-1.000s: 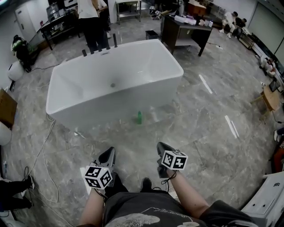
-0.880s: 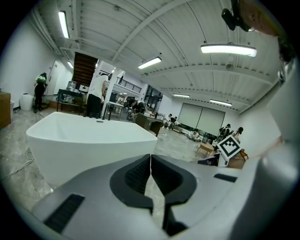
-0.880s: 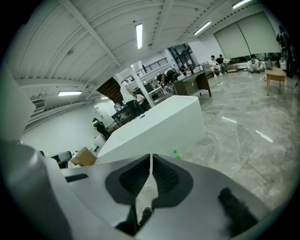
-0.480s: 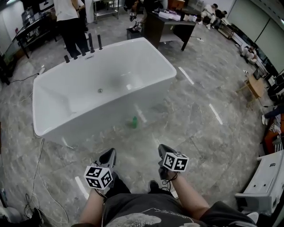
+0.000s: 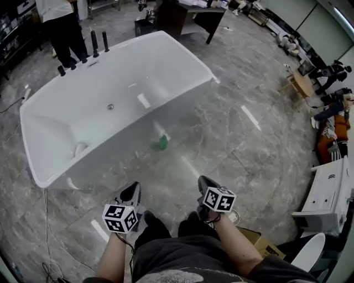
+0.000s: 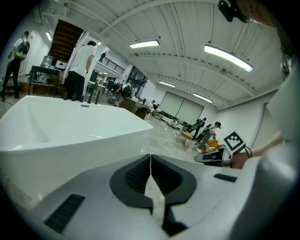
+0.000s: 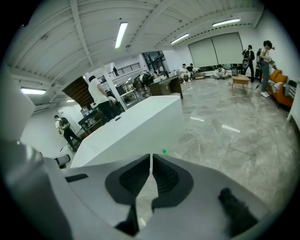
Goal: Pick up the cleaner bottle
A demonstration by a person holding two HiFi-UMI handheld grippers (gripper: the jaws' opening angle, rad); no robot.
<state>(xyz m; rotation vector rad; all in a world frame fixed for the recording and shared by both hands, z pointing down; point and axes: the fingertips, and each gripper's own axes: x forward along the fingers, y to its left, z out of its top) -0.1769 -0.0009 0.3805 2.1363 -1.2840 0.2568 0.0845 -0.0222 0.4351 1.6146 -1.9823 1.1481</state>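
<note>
A small green cleaner bottle (image 5: 162, 142) stands on the grey marble floor against the near side of the white bathtub (image 5: 50, 160). In the right gripper view the bottle (image 7: 164, 151) shows just above the jaw tips, far off. My left gripper (image 5: 135, 191) and right gripper (image 5: 203, 181) are held low in front of me, well short of the bottle, both pointing toward it. Both are shut with nothing between the jaws. The left gripper (image 6: 150, 155) faces the tub's wall (image 6: 70, 140); the bottle is not seen there.
A person in dark trousers (image 5: 63, 30) stands behind the tub by black faucet posts (image 5: 98, 41). A dark desk (image 5: 182, 14) is at the back, a white cabinet (image 5: 329, 193) and cardboard box (image 5: 260, 243) at right, a cable (image 5: 47, 221) on the floor at left.
I have walked forward and to the right: the tub and the bottle have slid left and closer in the head view. Both grippers keep their place in front of me, still shut.
</note>
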